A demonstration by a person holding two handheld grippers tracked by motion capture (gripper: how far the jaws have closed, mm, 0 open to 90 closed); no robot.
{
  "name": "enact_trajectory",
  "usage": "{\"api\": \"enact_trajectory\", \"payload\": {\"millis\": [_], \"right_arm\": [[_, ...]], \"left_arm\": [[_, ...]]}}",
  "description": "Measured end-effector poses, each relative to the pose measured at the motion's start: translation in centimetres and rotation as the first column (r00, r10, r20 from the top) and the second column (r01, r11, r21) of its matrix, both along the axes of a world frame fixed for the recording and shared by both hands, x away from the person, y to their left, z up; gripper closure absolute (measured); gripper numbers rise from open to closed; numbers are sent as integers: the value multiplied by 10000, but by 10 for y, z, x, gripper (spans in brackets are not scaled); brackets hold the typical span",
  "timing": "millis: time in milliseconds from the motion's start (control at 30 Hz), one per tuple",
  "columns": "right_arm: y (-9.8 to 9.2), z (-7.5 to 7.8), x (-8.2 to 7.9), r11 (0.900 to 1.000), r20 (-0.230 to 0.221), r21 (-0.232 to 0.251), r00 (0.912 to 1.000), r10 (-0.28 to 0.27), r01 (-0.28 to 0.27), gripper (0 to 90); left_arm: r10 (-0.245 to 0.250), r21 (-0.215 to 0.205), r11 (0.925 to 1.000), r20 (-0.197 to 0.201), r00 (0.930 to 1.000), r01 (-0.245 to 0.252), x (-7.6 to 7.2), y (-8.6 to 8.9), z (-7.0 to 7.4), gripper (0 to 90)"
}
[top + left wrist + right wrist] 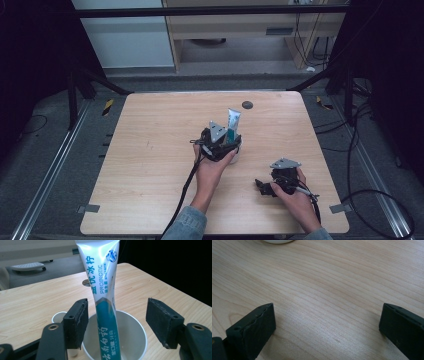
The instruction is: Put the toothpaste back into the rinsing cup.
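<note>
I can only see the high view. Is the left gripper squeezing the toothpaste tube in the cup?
Observer: No. In the left gripper view the left gripper has its jaws apart, and the toothpaste tube stands between the pads with a gap on each side.
Operator: What's the tube standing in?
Observer: A white cup. The tube's bottom end is inside it and it leans against the near rim.
Operator: Does the tube have writing on it?
Observer: Yes, the word PROBIOTIC and some Chinese characters, white on top and teal below.
Operator: Is the right gripper holding something?
Observer: No. The right gripper is open over the bare wooden table.
</note>
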State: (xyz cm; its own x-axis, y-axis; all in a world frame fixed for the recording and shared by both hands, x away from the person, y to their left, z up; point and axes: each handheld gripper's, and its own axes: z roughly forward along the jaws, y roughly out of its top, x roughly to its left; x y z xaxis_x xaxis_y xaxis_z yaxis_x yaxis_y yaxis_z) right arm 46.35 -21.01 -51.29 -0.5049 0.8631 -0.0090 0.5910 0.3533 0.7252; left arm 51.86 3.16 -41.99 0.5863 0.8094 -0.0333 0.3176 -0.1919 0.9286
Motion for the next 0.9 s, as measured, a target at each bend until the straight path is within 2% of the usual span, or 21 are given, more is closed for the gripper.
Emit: {"api": "enact_trajectory", "payload": {"millis": [200,233,333,467,567,633,700,767,900], "right_arm": [[0,0,0,10000,-10,6,10000,-8,8,9],[0,0,0,10000,-13,7,10000,-11,11,9],[0,0,0,10000,-14,7,10000,-12,12,9],[0,0,0,10000,-11,6,10000,-11,11,9],[0,0,0,10000,-12,8,10000,-14,14,9],[0,0,0,10000,-14,9,10000,-11,11,9],[0,0,0,10000,-17,17,10000,-12,12,9],[0,0,0,10000,-16,12,10000,-12,12,9],[0,0,0,10000,-24,22,10000,-8,8,9]], "left_arm": [[-213,187,9996,-188,9996,216,-4,11,7,276],[-256,170,9995,-390,9989,263,-3,15,9,248],[-347,395,9985,-488,9982,367,-4,20,13,190],[-446,646,9966,-899,9950,505,-1,29,16,107],[-296,994,9943,-1027,9943,398,-2,38,19,80],[-284,982,9944,-1103,9935,394,-5,45,21,67],[-183,1190,9924,-1096,9938,314,-7,52,23,59],[-10,1414,9898,-1086,9941,164,-8,62,24,57],[271,1556,9878,-1243,9919,-75,-13,88,24,57]]}}
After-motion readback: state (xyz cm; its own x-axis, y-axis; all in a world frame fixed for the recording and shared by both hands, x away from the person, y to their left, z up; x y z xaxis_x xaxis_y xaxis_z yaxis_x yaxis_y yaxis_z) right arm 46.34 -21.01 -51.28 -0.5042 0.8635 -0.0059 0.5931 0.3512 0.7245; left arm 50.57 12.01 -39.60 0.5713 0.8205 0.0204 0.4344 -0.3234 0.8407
